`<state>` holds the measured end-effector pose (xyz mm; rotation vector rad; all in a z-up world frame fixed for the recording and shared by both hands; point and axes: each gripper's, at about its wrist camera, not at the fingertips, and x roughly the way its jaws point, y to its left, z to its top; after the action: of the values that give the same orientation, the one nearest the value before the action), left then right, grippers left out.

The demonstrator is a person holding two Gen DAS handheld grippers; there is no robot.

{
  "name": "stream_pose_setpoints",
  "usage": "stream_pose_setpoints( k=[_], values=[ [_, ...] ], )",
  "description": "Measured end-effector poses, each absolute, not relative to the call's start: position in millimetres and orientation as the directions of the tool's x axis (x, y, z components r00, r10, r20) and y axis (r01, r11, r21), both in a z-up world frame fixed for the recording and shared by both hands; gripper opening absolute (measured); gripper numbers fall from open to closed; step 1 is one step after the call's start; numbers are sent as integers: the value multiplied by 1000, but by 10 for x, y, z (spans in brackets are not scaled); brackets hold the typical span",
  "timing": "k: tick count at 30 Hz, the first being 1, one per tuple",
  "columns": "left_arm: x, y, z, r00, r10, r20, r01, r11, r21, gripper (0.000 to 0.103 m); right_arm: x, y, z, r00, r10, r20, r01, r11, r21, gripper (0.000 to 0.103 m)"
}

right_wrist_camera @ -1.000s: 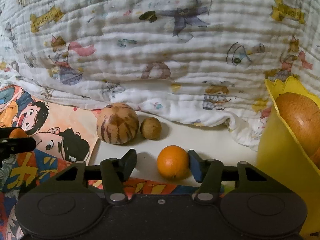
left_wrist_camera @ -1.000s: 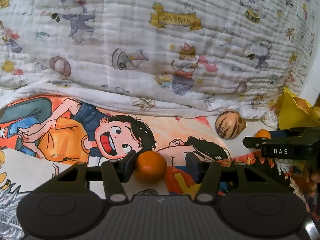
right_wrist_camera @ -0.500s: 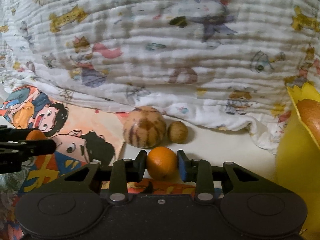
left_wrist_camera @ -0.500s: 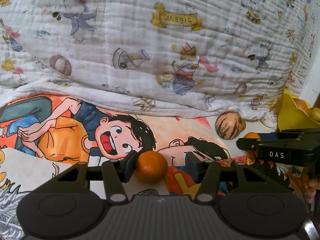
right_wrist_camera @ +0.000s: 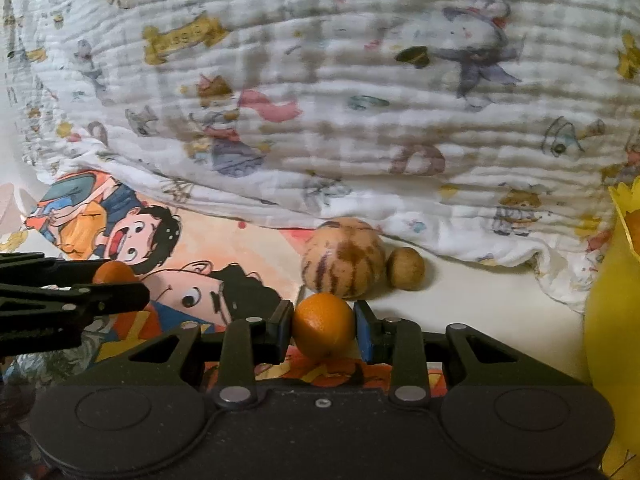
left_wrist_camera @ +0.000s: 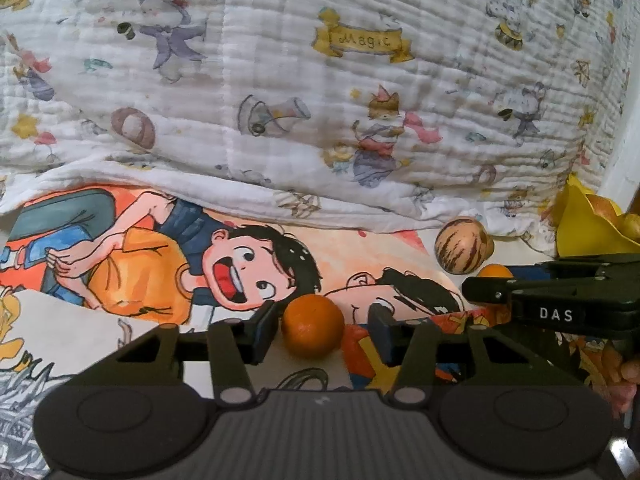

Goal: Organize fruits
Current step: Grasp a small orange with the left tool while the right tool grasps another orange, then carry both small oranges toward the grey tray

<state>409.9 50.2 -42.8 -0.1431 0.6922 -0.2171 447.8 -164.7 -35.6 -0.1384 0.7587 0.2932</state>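
Observation:
In the left wrist view an orange point(left_wrist_camera: 313, 326) lies on the cartoon mat between the fingers of my left gripper point(left_wrist_camera: 320, 326), which is open around it with gaps on both sides. In the right wrist view my right gripper point(right_wrist_camera: 323, 326) is shut on a second orange point(right_wrist_camera: 323, 324), with both pads against it. That orange also shows in the left wrist view point(left_wrist_camera: 495, 271) behind the right gripper's black body. A yellow bowl point(right_wrist_camera: 612, 312) holding fruit stands at the far right.
A striped brown round fruit point(right_wrist_camera: 343, 258) and a small brown one point(right_wrist_camera: 407, 269) lie just behind the right gripper. A puffy white printed quilt point(left_wrist_camera: 320, 100) rises along the back. The cartoon mat point(left_wrist_camera: 160, 264) covers the left of the surface.
My right gripper has closed from open onto its orange and shifted left with it. My left gripper and its orange have stayed in place.

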Motion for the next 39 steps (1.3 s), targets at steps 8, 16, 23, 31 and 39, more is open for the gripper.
stream_pose_setpoints(
  k=[8, 16, 23, 31, 39],
  values=[
    [4082, 627, -428, 745, -252, -617, 123, 962, -244, 36, 4404, -1521, -359, 669, 247, -701, -349, 937, -3, 35],
    [4045, 664, -382, 733, -265, -626, 112, 955, -274, 34, 4288, -1449, -336, 650, 293, -701, -387, 922, 27, 35],
    [3855, 678, -203, 747, -259, -612, 124, 959, -255, 34, 4123, -1379, -170, 644, 336, -687, -425, 904, 44, 35],
    [3455, 668, 124, 773, -244, -586, 139, 966, -219, 34, 3709, -1287, 89, 628, 406, -664, -505, 862, 49, 35],
    [2971, 636, 279, 783, -233, -577, 134, 969, -209, 34, 3242, -1228, 234, 595, 460, -659, -575, 817, 51, 35]
  ],
)
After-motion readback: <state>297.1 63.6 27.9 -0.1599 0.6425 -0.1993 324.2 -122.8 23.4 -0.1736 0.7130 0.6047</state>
